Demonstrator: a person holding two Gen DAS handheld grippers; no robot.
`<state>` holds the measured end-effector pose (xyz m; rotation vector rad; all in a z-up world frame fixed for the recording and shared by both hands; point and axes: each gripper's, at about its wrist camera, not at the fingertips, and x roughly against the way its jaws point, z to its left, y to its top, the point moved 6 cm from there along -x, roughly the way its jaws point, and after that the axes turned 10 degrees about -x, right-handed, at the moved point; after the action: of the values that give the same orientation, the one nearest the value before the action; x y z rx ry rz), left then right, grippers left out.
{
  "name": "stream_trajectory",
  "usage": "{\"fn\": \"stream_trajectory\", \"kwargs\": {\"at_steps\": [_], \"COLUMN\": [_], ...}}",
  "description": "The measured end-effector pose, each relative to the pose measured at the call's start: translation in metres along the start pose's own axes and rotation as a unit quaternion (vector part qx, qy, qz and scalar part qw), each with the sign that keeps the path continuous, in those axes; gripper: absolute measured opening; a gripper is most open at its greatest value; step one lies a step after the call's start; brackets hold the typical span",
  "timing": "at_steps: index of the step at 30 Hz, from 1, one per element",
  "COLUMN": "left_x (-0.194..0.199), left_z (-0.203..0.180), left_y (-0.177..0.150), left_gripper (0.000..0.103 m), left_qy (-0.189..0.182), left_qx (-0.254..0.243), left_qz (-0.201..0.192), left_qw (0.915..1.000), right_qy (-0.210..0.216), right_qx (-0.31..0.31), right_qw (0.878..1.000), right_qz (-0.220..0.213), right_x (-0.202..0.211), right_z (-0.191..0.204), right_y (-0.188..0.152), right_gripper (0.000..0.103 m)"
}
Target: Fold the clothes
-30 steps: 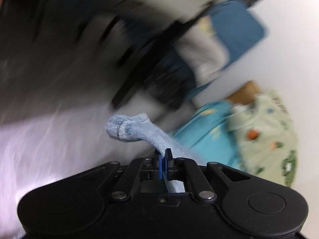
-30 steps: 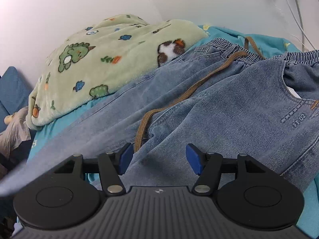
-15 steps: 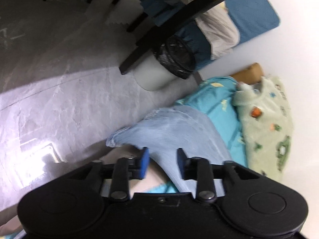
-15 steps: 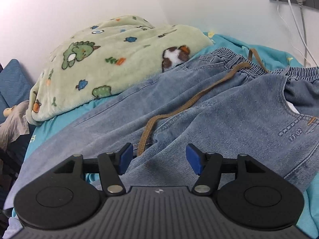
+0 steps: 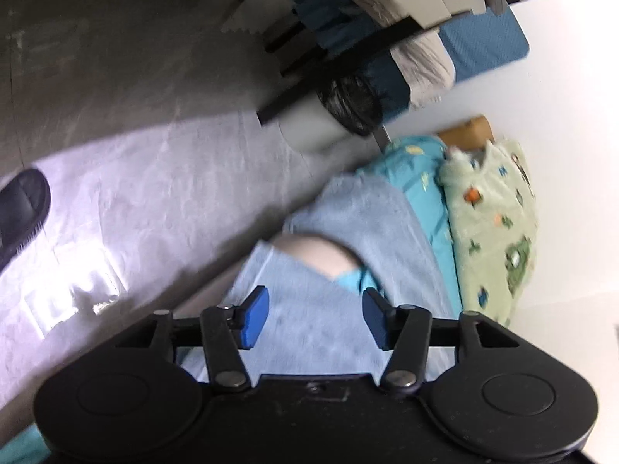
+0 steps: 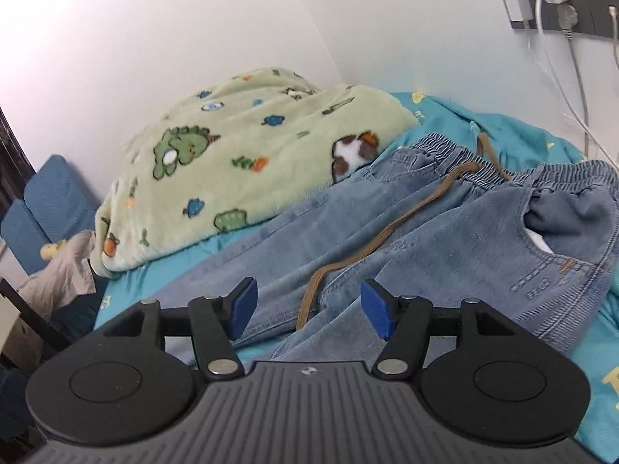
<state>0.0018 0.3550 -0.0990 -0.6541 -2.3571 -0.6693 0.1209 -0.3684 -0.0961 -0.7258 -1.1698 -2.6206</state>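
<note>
Light blue jeans [image 6: 406,239] lie spread on a teal bed sheet [image 6: 514,143], elastic waistband toward the wall, a brown drawstring [image 6: 387,232] trailing over them. Their two leg ends [image 5: 359,224] reach the bed's edge in the left wrist view. My left gripper [image 5: 315,319] hovers over the nearer leg; its jaws are opening and its blue pads do not press the denim. Above the thigh area my right gripper [image 6: 309,307] stands open, holding nothing.
A green dinosaur-print blanket [image 6: 240,166] is heaped by the wall. Wall sockets with white cables [image 6: 553,0] sit at upper right. Beyond the bed's edge lie grey floor [image 5: 154,154], a bin with a black bag [image 5: 340,112], blue cushions [image 5: 483,46] and a black slipper [image 5: 19,212].
The left gripper was shut on a jeans leg end, then let it go and opened. It drew back over the bed. The leg now lies flat. The right gripper rose a little, still open.
</note>
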Motion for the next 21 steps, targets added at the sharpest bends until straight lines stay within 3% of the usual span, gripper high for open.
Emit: {"fn": "stream_trajectory", "kwargs": {"at_steps": [5, 8, 13, 17, 21], "left_x": [-0.008, -0.024, -0.048, -0.05, -0.056], "left_z": [0.02, 0.03, 0.038, 0.05, 0.057], "left_y": [-0.044, -0.059, -0.069, -0.072, -0.072], "left_gripper": [0.056, 0.057, 0.058, 0.058, 0.058], "left_qy": [-0.043, -0.055, -0.073, -0.073, -0.077], "left_qx": [0.031, 0.054, 0.081, 0.097, 0.11], "left_qz": [0.026, 0.042, 0.067, 0.058, 0.062], "left_qw": [0.9982, 0.9961, 0.9917, 0.9909, 0.989], "right_qy": [-0.027, -0.018, -0.036, -0.046, -0.093], "right_qx": [-0.02, -0.055, -0.094, -0.17, -0.21], "right_qw": [0.999, 0.998, 0.995, 0.984, 0.973], "right_qz": [0.006, 0.007, -0.023, -0.014, -0.023], "right_x": [0.01, 0.025, 0.056, 0.069, 0.071], "right_z": [-0.023, -0.04, -0.077, -0.118, -0.143], "right_y": [0.011, 0.026, 0.057, 0.061, 0.062], "right_gripper": [0.063, 0.063, 0.067, 0.069, 0.079]}}
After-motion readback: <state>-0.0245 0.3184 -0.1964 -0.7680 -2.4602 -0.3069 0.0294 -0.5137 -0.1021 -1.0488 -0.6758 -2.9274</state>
